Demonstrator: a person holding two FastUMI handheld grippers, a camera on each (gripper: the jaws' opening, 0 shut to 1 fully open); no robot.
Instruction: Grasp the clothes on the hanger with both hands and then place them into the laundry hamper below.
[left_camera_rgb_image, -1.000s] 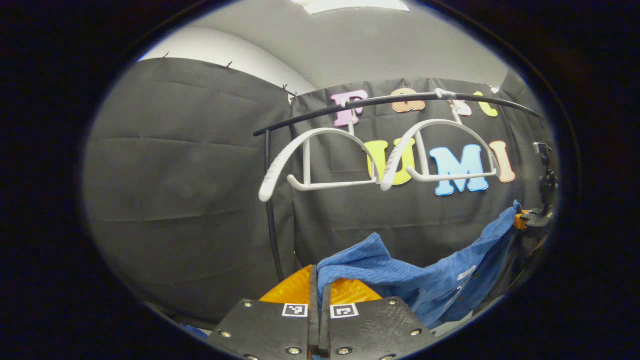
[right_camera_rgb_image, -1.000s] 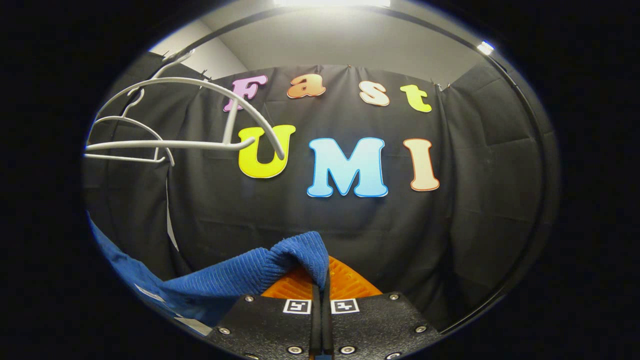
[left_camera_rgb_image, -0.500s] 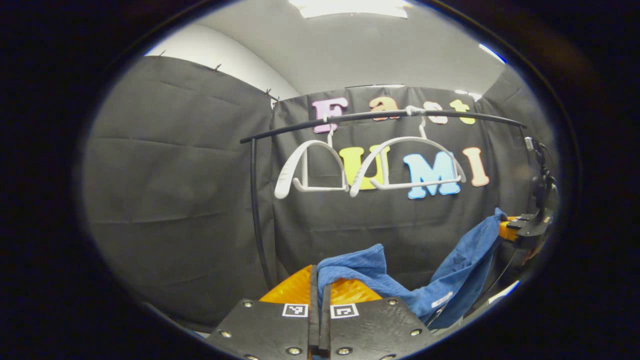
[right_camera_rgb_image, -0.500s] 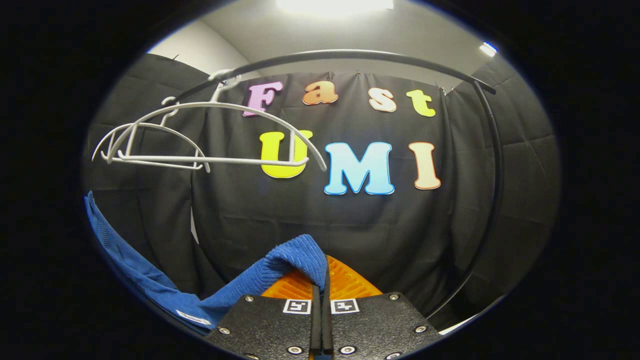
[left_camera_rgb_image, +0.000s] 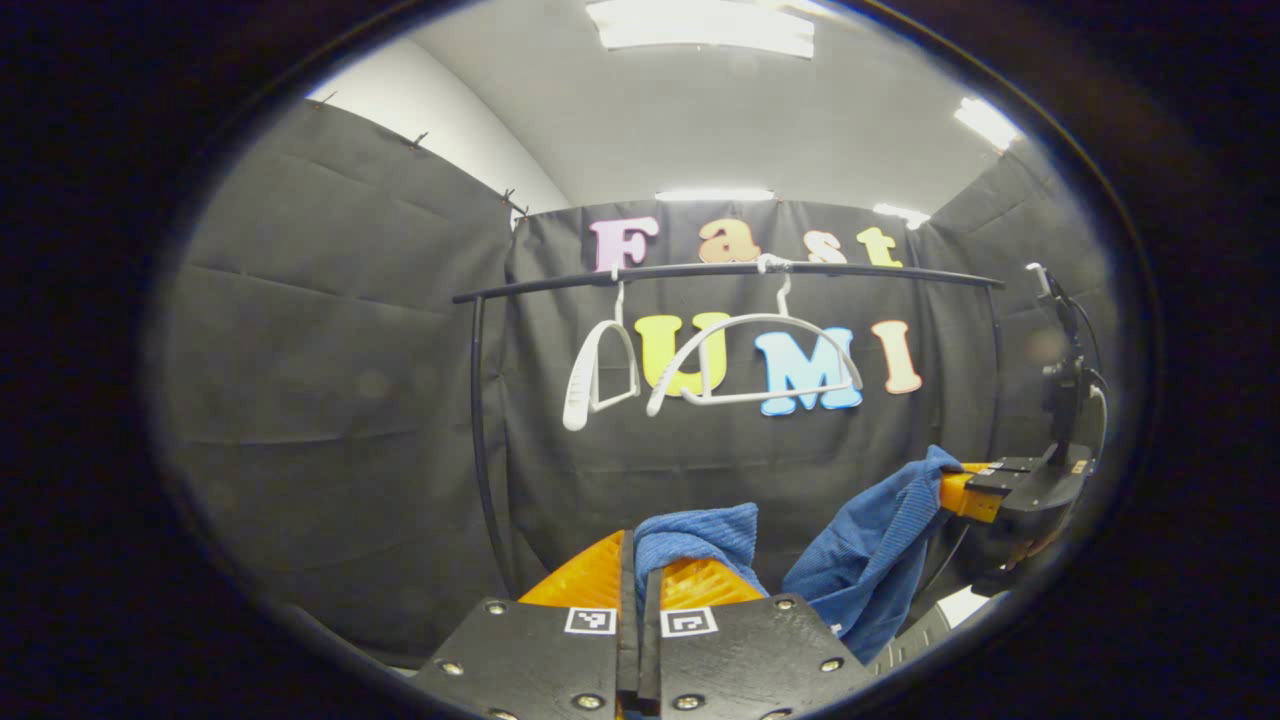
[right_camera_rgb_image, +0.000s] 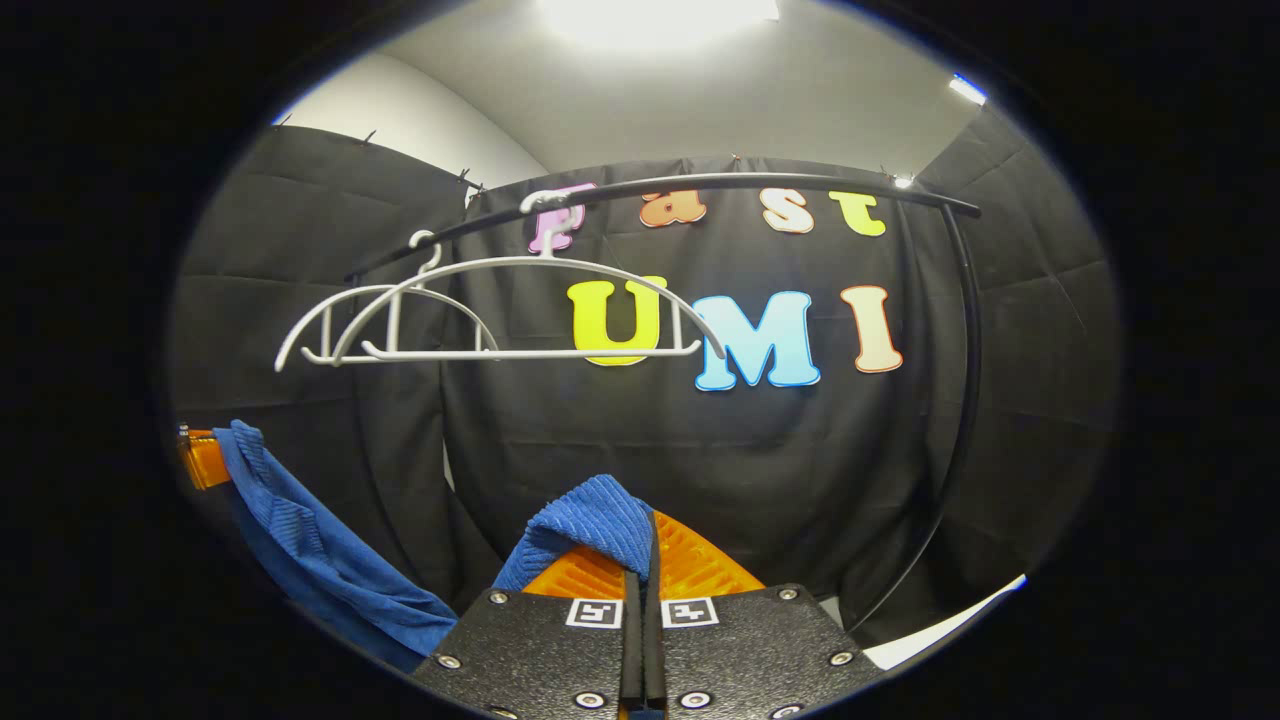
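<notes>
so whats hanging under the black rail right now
Two bare white hangers hang from the black rail. The blue garment is off them, gripped by the left gripper and right gripper. The hamper below is out of frame.

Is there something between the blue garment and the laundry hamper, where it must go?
I cannot tell. Both grippers, left and right, are shut on the blue garment, already clear of the white hangers; no hamper is visible here.

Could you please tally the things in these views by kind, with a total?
White hangers, both bare: 2
Black rail: 1
Blue garment, held at each end: 1
Grippers, left gripper and right gripper, jaws closed on the cloth: 2
Total: 6
</notes>
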